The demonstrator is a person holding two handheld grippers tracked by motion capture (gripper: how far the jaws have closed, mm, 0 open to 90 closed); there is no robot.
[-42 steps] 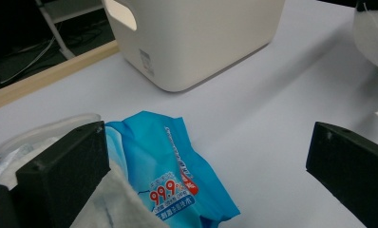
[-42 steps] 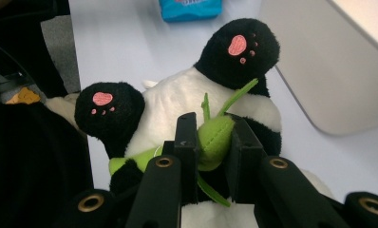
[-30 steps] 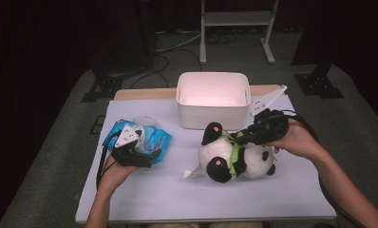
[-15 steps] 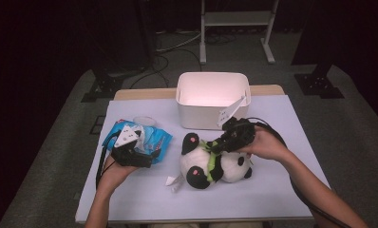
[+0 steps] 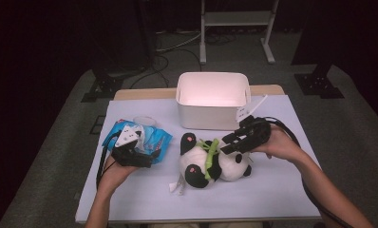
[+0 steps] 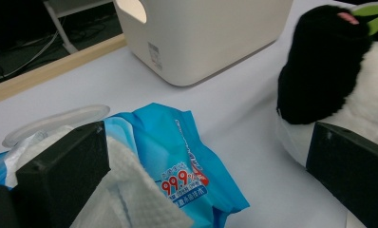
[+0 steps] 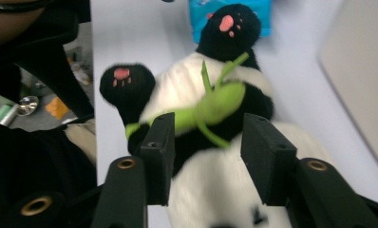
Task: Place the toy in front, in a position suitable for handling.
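The right hand-held gripper [image 7: 208, 152] straddles the stuffed panda [image 5: 211, 161], jaws apart, at four o'clock from the white bin [image 5: 213, 99]. The left hand-held gripper [image 6: 201, 161] gapes over the wet-wipes pack [image 6: 177, 161], whose "99.9%" print reads in the left gripper view.

We are in a lab or recording studio, not a home. Black curtains [image 5: 44, 42] close off the dark room, cables [image 5: 170, 50] trail over grey carpet [image 5: 348, 123], and metal stand feet [image 5: 237, 28] ring our one lit counter [image 5: 272, 190], covered with a pale sheet.
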